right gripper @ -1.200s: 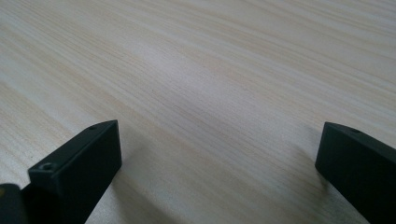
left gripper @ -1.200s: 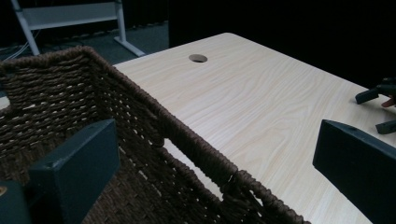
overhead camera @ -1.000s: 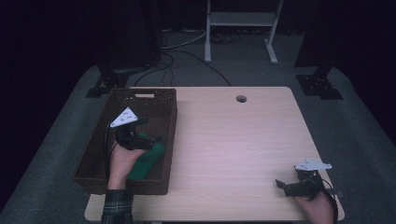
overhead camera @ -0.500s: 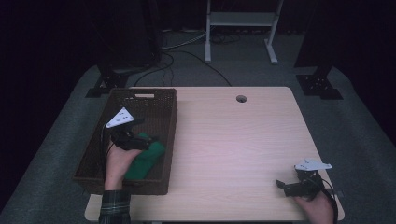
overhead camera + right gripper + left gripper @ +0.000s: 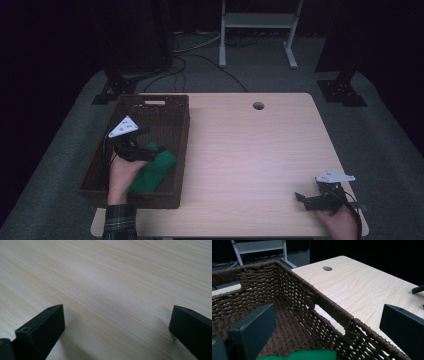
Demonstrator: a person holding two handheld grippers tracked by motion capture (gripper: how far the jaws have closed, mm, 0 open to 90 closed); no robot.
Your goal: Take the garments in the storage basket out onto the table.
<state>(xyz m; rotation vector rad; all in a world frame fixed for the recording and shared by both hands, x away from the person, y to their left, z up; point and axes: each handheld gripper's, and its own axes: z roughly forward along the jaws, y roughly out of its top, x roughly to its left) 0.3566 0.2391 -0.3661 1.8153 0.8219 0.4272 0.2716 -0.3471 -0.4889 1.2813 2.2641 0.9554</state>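
The bench (image 5: 250, 150) is a pale wood-grain top with a round cable hole (image 5: 258, 106) near its far edge. A dark brown woven basket (image 5: 165, 107) stands on its left part, long side running near to far, with a handle slot in the far wall.

Inside the basket, toward its near right corner, lies a green cloth (image 5: 155, 170), bunched and resting on the basket floor against the right wall. In my left gripper view its top edge shows at the bottom, below and between the jaws.

My left tongs (image 5: 142, 147) sit above the basket interior, just beside the cloth's far-left edge, jaws spread wide with nothing between them. I cannot tell from the high view whether they touch the cloth.

My right tongs (image 5: 305, 199) rest low at the near right corner of the bench, well apart from the basket. Their jaws are spread wide over bare wood, gripping nothing.
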